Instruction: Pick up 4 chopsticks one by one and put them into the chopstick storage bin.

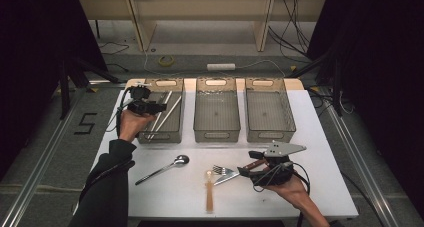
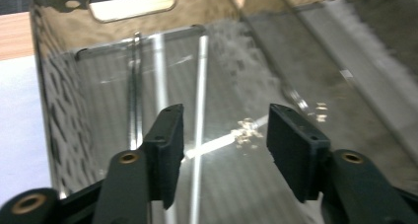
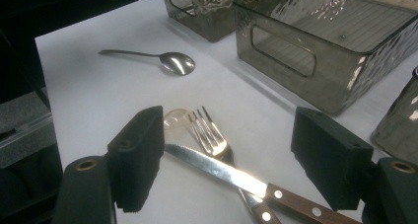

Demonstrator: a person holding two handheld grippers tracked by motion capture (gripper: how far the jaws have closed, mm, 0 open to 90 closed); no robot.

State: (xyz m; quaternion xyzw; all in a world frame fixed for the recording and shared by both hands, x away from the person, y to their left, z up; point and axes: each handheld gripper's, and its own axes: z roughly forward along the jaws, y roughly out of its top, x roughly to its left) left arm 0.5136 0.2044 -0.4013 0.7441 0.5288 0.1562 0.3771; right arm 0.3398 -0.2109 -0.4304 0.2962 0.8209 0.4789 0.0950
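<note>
Chopsticks [image 2: 199, 100] lie in left bin [image 1: 176, 132]; knife [image 3: 231, 174] crosses fork [image 3: 209, 135].

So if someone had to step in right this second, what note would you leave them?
Left gripper: open, nothing between its jaws, over the left bin, where two chopsticks already lie.
Right gripper: open, jaws either side of the knife and fork that lie crossed on the table; nothing gripped yet.
Also on the table: a metal spoon and a wooden spoon.
Middle bin and right bin look empty.
Left to do, as it seems: sort knife, fork and both spoons into bins.
</note>
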